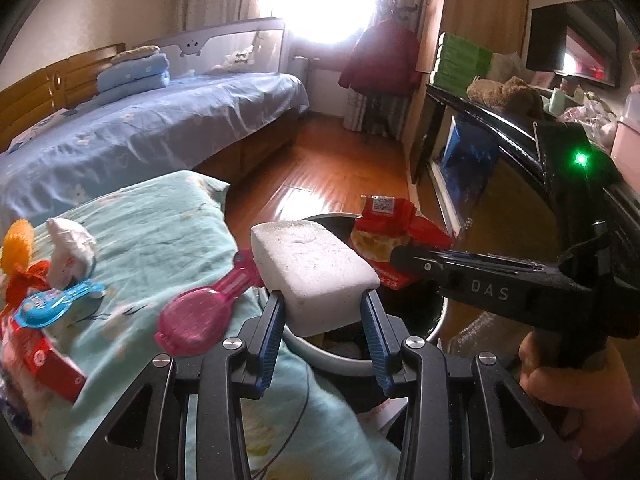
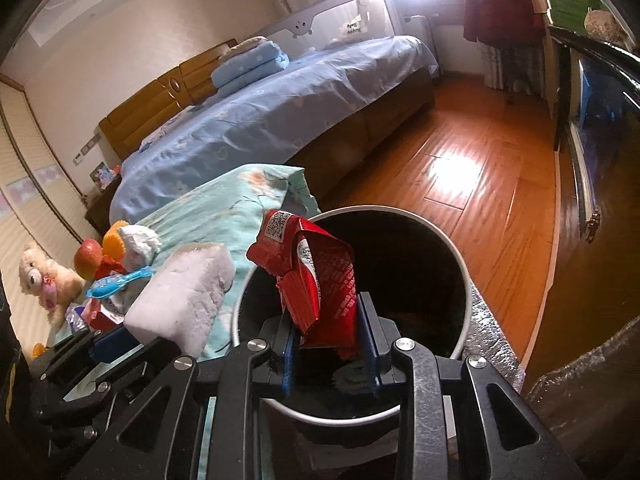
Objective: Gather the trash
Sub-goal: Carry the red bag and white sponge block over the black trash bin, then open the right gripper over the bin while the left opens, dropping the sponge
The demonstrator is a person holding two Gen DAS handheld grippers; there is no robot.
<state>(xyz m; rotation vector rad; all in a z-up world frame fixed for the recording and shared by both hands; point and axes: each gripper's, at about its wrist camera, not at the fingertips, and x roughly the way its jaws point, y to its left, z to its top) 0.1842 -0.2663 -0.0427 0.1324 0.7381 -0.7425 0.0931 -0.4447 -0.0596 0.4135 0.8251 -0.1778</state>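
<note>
My left gripper (image 1: 322, 300) is shut on a white foam block (image 1: 312, 264), its blue pads pressing both sides. The block (image 2: 184, 296) hangs beside the rim of a black trash bin (image 2: 460, 256) with a white edge, partly over the teal cover. My right gripper (image 2: 326, 312) is shut on a crumpled red snack wrapper (image 2: 316, 272), held right over the bin's dark opening. In the left wrist view the right gripper (image 1: 404, 256) comes in from the right with the wrapper (image 1: 384, 232) at its tips, and the bin rim (image 1: 312, 354) shows below the block.
A teal cover (image 1: 160, 224) left of the bin bears a pink scoop (image 1: 200, 316), a blue scoop (image 1: 52, 304), a crumpled white tissue (image 1: 72, 248) and a red packet (image 1: 44, 360). A blue bed (image 2: 280, 112) stands behind. Wooden floor (image 2: 460, 152) and a dark cabinet (image 1: 480, 152) lie to the right.
</note>
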